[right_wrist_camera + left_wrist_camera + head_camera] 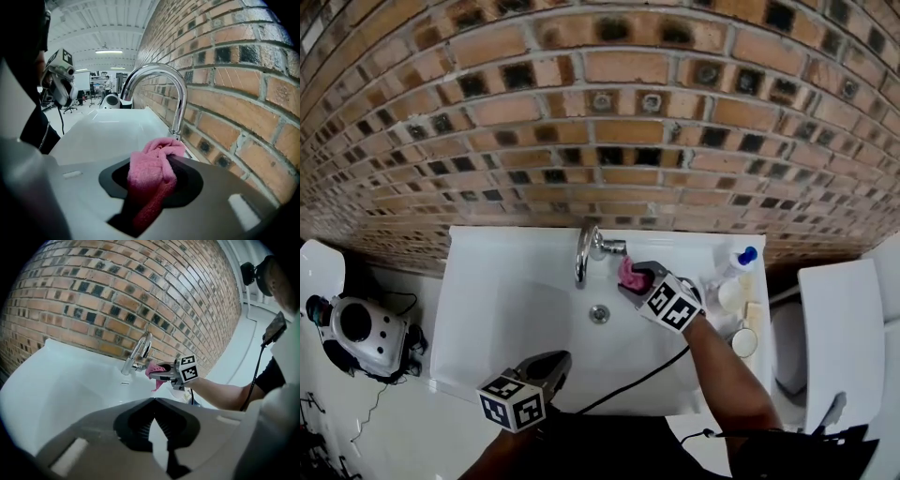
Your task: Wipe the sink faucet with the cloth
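A chrome arched faucet (584, 251) stands at the back of the white sink (487, 309). My right gripper (635, 276) is shut on a pink cloth (628, 273) just right of the faucet's base. In the right gripper view the cloth (152, 171) bunches between the jaws, a little short of the faucet (164, 75). My left gripper (551, 362) hangs over the sink's front edge, shut and holding nothing. From the left gripper view the faucet (140, 350) and the cloth (153, 370) lie far ahead.
A brick wall (600, 112) rises behind the sink. A bottle with a blue cap (739, 261) and small round items (744, 339) line the sink's right ledge. The drain (599, 313) sits mid-basin. A toilet (834, 328) is at right, a white device (361, 328) on the floor at left.
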### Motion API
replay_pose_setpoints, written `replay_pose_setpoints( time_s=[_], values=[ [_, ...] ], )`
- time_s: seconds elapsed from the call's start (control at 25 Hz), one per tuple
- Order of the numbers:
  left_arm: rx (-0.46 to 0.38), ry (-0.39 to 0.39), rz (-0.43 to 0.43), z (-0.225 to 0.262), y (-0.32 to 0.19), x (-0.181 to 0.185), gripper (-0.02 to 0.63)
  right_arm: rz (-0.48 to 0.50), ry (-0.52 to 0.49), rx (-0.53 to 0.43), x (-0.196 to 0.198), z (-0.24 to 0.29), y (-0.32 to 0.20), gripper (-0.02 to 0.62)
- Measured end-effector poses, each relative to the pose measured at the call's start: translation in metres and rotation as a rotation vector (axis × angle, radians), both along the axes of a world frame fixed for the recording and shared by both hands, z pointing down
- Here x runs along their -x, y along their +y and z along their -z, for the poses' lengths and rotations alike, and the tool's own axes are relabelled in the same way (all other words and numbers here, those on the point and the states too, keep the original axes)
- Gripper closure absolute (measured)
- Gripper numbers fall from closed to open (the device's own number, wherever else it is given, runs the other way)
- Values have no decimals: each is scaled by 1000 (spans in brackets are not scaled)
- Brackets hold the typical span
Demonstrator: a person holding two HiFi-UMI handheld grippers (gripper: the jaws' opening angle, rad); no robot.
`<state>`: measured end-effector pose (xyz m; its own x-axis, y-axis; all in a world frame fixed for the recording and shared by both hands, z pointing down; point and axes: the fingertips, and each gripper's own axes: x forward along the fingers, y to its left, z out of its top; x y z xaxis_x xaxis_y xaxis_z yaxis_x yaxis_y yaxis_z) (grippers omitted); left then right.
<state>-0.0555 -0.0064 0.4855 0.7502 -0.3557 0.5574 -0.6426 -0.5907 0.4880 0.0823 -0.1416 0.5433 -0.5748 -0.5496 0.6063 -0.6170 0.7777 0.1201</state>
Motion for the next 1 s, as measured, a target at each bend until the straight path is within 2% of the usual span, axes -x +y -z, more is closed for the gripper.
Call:
replay_pose_setpoints(
  time_s=[0.12,0.28,0.36,0.52,0.6,0.72,0.88,1.0],
  values=[
    [0,8,-36,1,-10,12,603,-65,-65,22,13,1,2,469],
    [0,13,-78,2,-21,27,603,-255,-282,80,26,-2,-9,468],
    [4,12,-99,0,-26,35,603,-394,-475,108,27,0,-20,468],
    [24,-3,-131,-10,-34,55,603,-738,-1056,208,12,-8,-40,468],
    [36,-13,-140,-15,-39,65,603,-867,-1214,261,8,-28,-44,468],
    [50,-22,-154,-21,-47,75,603,-956,-1284,285,5,-51,-50,468],
    [62,-35,-182,-28,-55,81,603,-1040,-1376,269,-10,-65,-65,468],
    [68,-49,-194,-34,-62,86,603,-1060,-1417,259,-16,-69,-76,468]
  ],
)
